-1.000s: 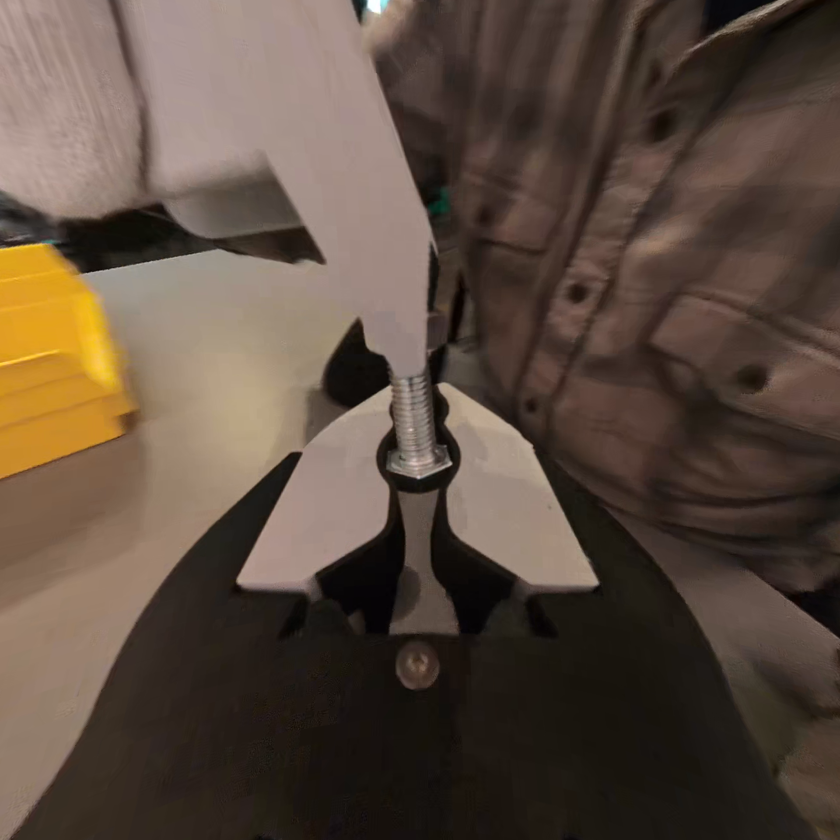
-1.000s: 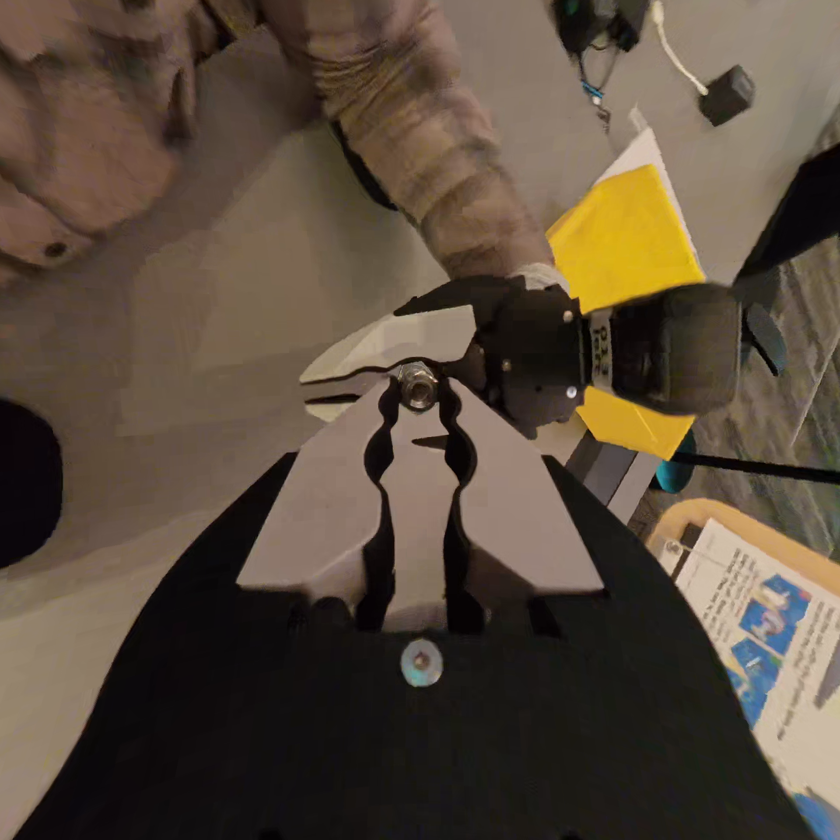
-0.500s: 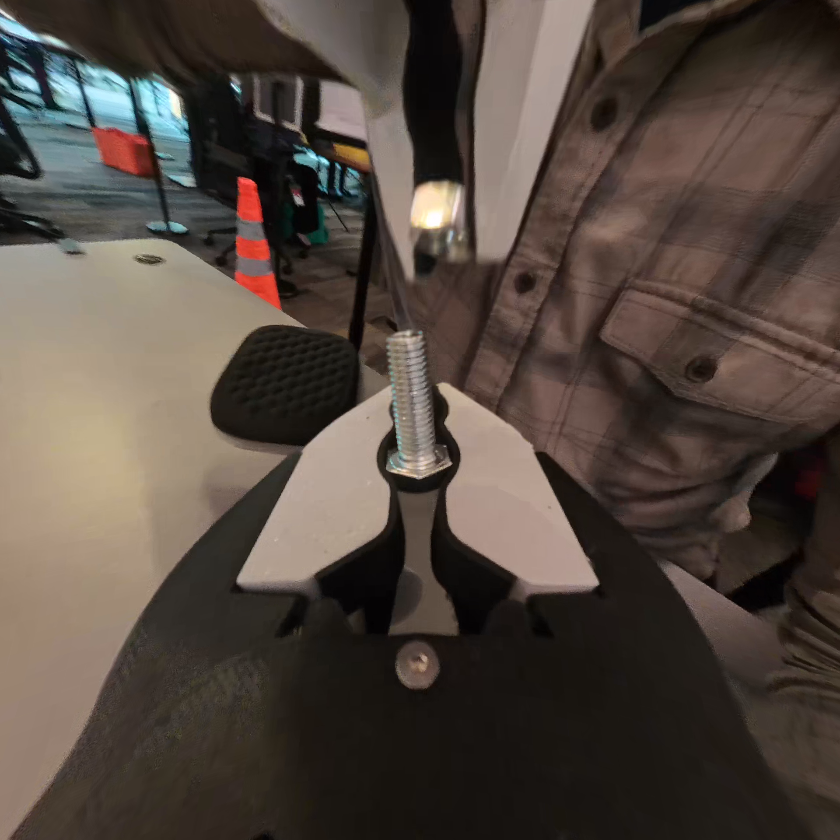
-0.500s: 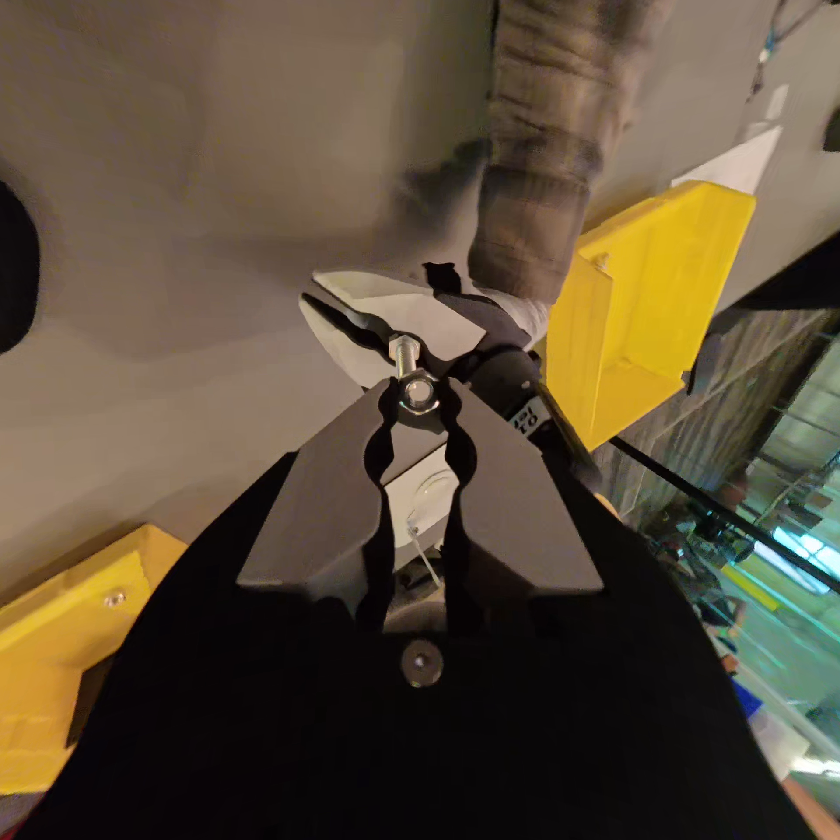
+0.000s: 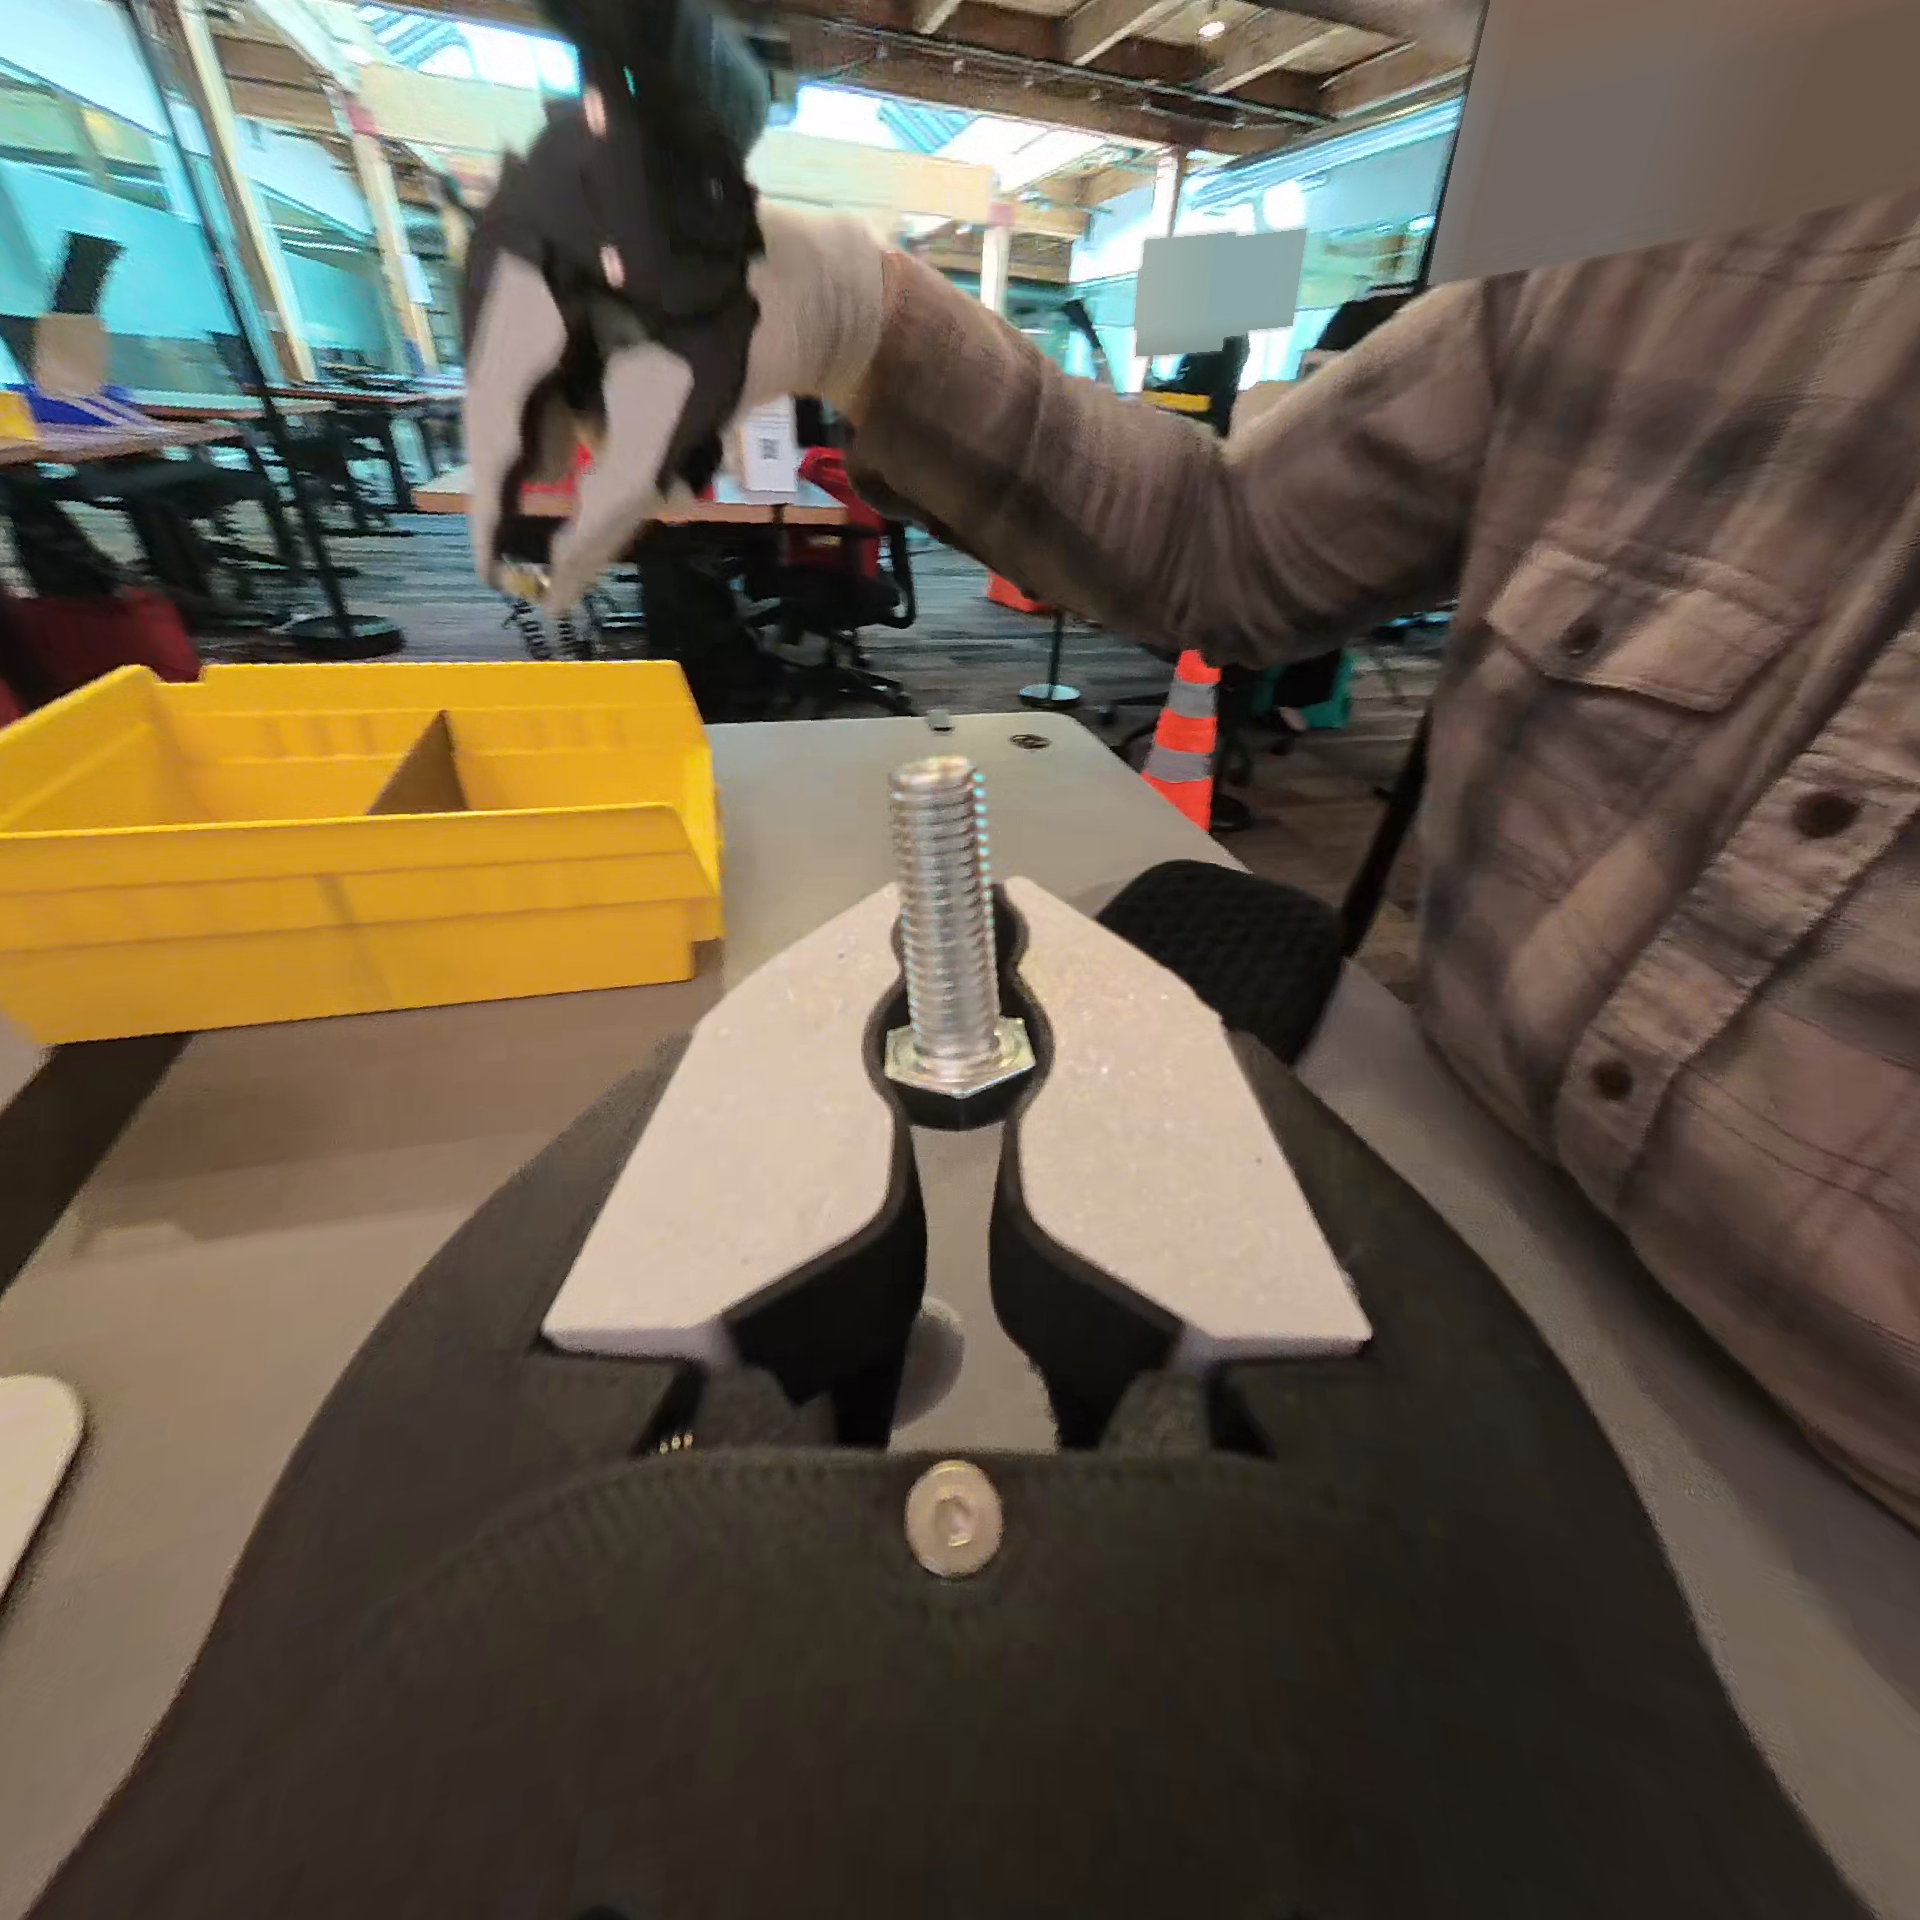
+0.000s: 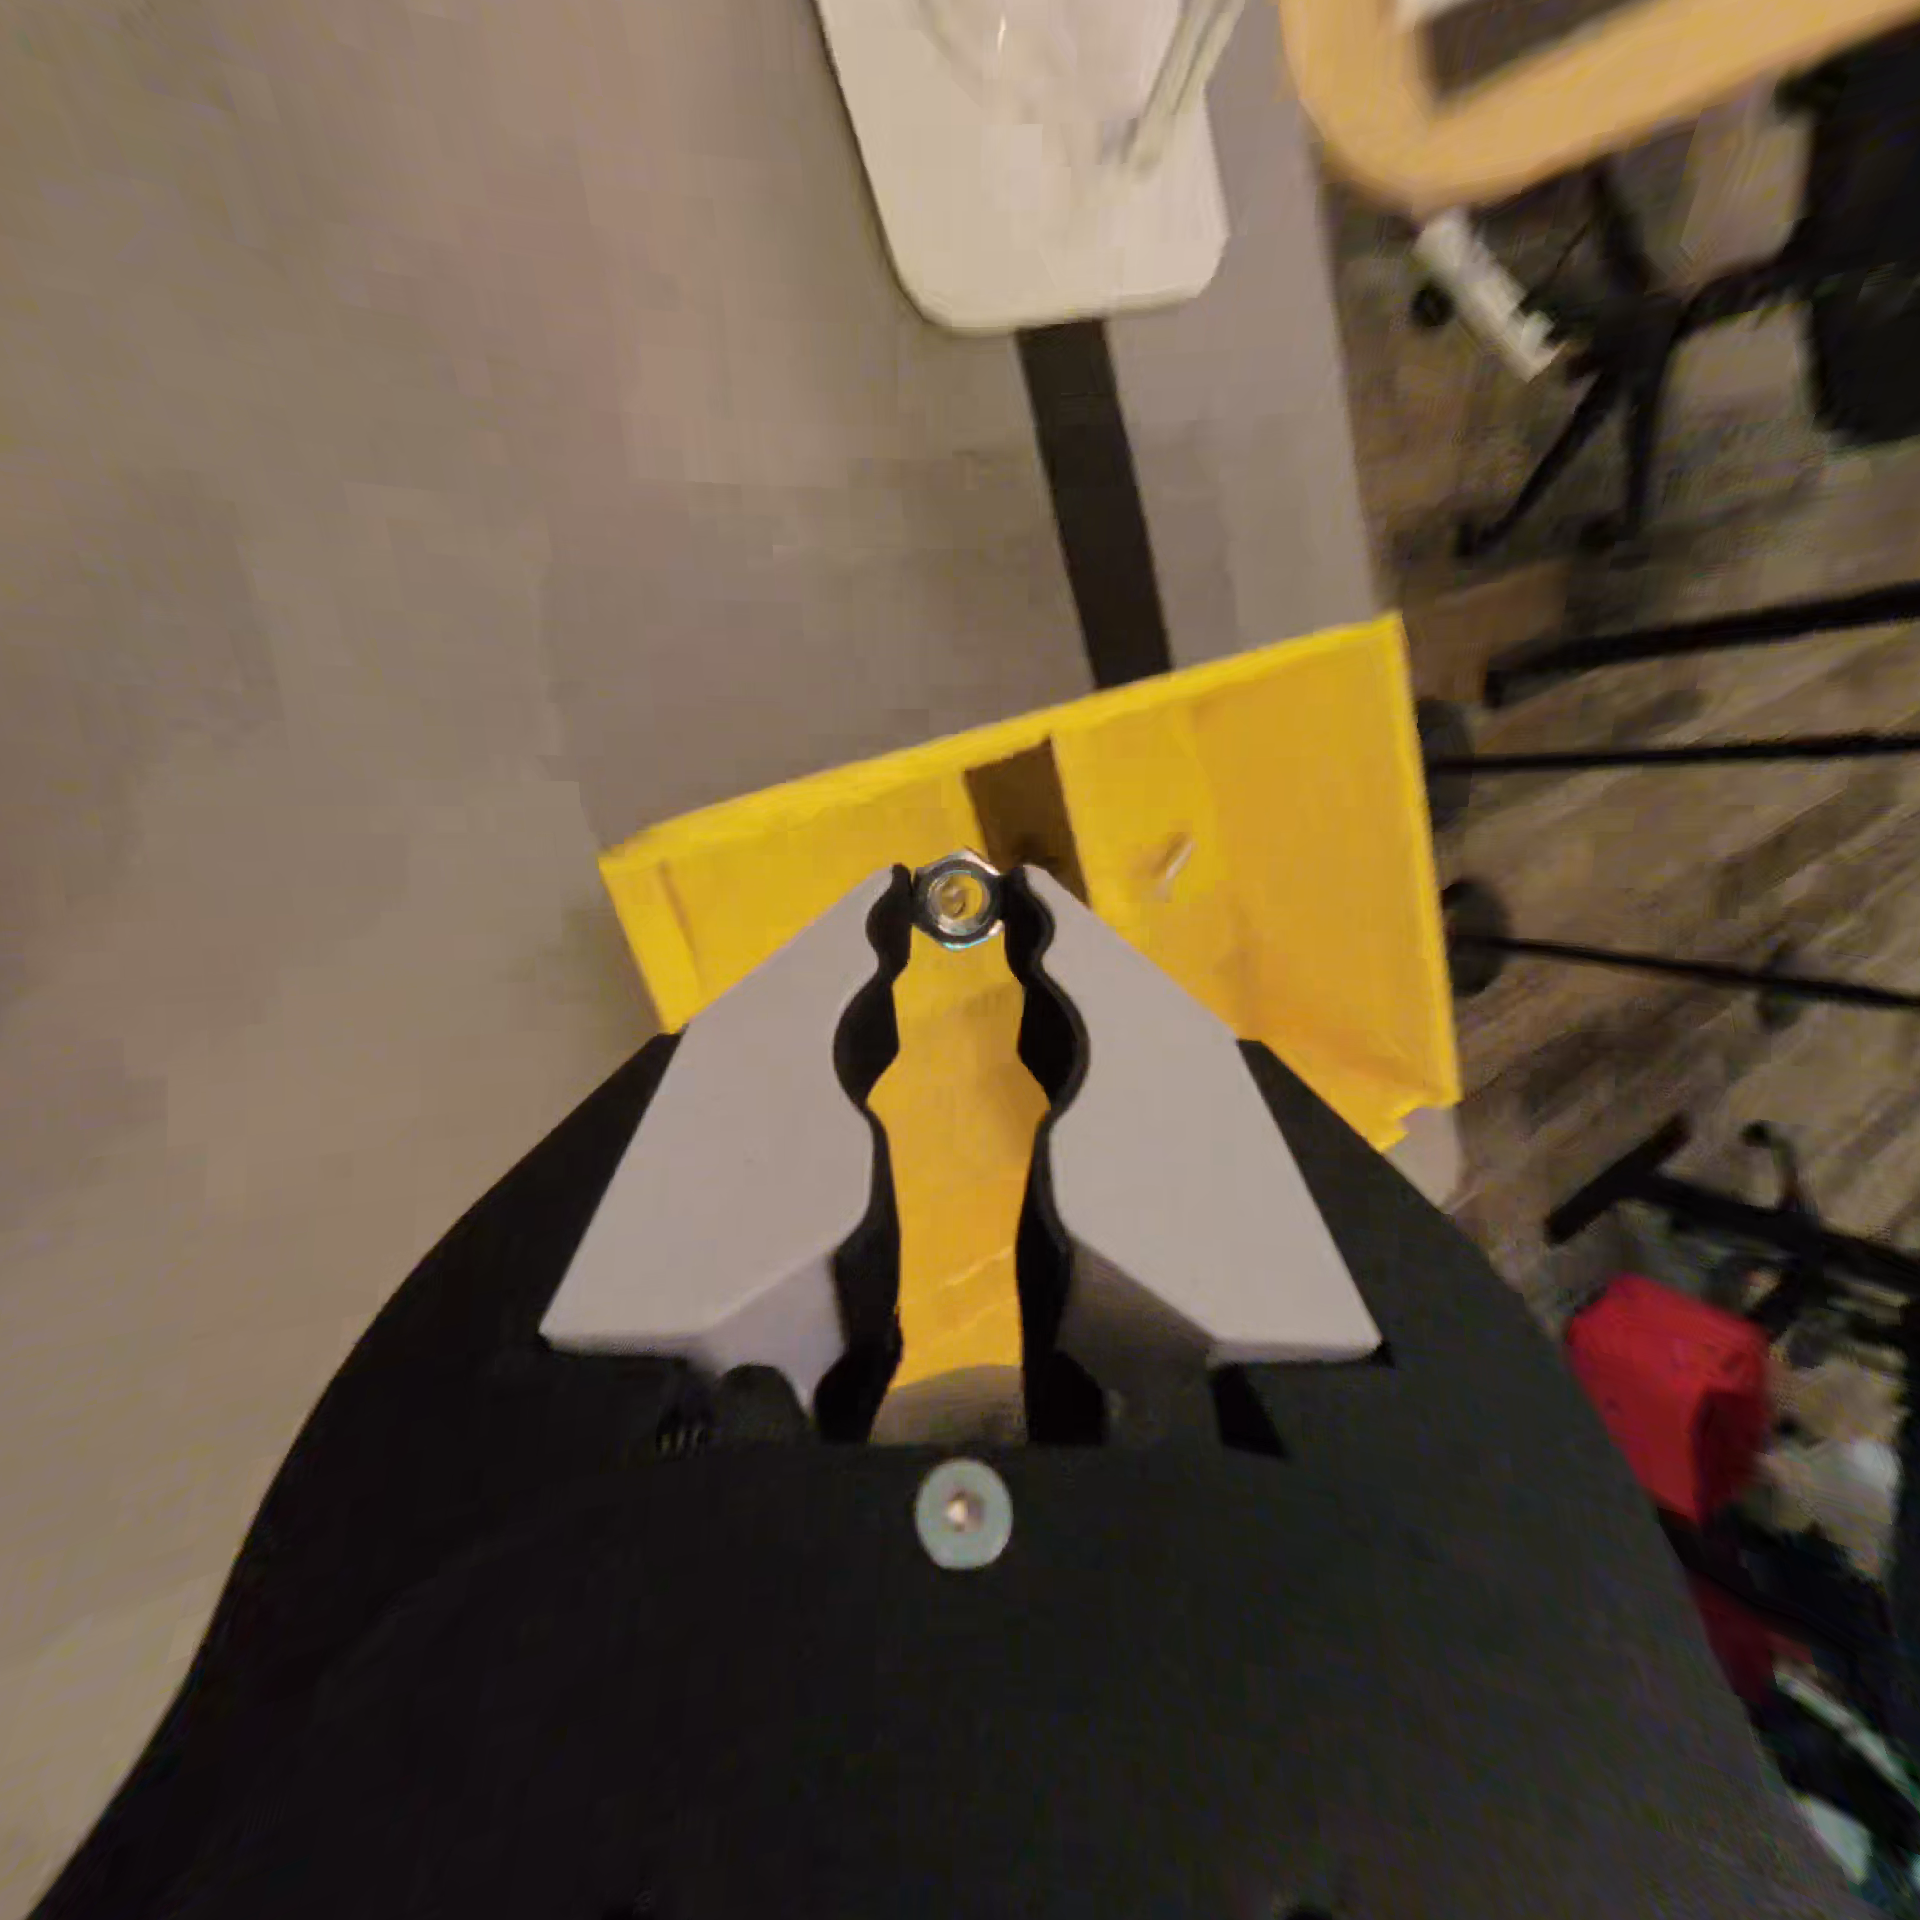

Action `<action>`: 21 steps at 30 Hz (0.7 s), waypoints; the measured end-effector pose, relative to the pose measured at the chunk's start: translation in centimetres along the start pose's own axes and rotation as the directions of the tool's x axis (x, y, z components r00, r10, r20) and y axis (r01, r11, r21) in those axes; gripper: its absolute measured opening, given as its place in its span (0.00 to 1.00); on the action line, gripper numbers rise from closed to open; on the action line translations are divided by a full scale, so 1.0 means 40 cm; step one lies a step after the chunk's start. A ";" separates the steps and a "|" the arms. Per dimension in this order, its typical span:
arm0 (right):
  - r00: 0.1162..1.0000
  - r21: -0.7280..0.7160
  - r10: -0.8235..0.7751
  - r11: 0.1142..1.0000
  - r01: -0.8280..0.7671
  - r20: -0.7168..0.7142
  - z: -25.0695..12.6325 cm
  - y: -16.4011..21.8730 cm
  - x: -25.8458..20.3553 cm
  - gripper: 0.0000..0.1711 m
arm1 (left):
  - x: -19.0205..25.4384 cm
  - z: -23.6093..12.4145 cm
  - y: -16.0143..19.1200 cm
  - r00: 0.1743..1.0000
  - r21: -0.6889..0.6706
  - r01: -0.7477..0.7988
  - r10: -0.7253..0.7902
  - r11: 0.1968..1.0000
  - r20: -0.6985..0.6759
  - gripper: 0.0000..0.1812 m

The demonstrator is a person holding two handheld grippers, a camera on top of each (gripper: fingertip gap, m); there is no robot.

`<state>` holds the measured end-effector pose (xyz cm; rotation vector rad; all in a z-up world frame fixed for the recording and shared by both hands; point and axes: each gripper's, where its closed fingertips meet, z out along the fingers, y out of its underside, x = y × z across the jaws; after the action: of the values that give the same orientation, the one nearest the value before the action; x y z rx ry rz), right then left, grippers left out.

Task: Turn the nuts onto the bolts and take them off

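Jaws of the left gripper (image 5: 958, 997) clamp the bolt (image 5: 943, 914) by its hex head, thread upright. Right gripper (image 6: 958, 909) pinches the nut (image 6: 957, 900) at its tips, up at 10 o'clock from the bolt, above the yellow bin (image 5: 343, 831) on the tabletop (image 5: 312, 1122).

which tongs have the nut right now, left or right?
The right tongs: the small hex nut is pinched at their tips, above the yellow bin. The left tongs grip the bolt by its head, its threads bare.
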<state>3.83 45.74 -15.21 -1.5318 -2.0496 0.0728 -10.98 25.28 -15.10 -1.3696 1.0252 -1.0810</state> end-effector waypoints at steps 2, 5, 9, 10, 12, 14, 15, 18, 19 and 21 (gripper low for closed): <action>0.997 -0.138 0.071 0.988 -0.066 0.028 0.091 0.117 -0.005 0.09 | -0.021 0.008 0.008 0.998 -0.012 -0.015 0.016 1.000 0.056 0.05; 0.965 -0.370 0.247 0.908 -0.197 0.093 0.201 0.286 -0.047 0.09 | -0.050 0.016 0.024 0.991 -0.034 -0.035 0.039 0.999 0.129 0.05; 0.943 -0.477 0.314 0.850 -0.225 0.114 0.281 0.391 -0.082 0.09 | -0.058 0.020 0.043 0.989 -0.053 -0.034 0.041 0.998 0.141 0.05; 0.933 -0.472 0.333 0.850 -0.234 0.138 0.291 0.392 -0.095 0.09 | -0.062 0.019 0.044 0.987 -0.055 -0.043 0.051 0.998 0.152 0.05; 0.937 -0.481 0.324 0.847 -0.225 0.133 0.296 0.395 -0.097 0.17 | -0.064 0.020 0.045 0.987 -0.053 -0.041 0.049 0.998 0.155 0.05; 0.947 -0.493 0.298 0.846 -0.205 0.117 0.275 0.389 -0.087 0.26 | -0.076 0.021 0.046 0.981 -0.056 -0.051 0.060 0.997 0.187 0.05; 0.957 -0.495 0.274 0.847 -0.195 0.092 0.256 0.382 -0.073 0.26 | -0.077 0.023 0.046 0.979 -0.058 -0.056 0.066 0.997 0.192 0.05; 0.979 -0.377 0.203 0.907 -0.186 0.006 0.170 0.267 -0.031 0.24 | -0.102 0.024 0.043 0.957 -0.080 -0.082 0.101 0.993 0.271 0.05; 0.981 -0.263 0.192 0.947 -0.185 0.000 0.139 0.184 -0.030 0.23 | -0.114 0.024 0.040 0.942 -0.089 -0.103 0.126 0.991 0.310 0.05; 0.990 0.033 0.136 0.990 -0.137 0.029 0.071 -0.021 -0.058 0.20 | -0.134 0.025 0.032 0.915 -0.093 -0.123 0.149 0.988 0.375 0.05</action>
<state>2.18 44.20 -18.20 -1.6564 -1.9515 0.1814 -11.22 30.61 -16.73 -1.4689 0.8581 -0.6453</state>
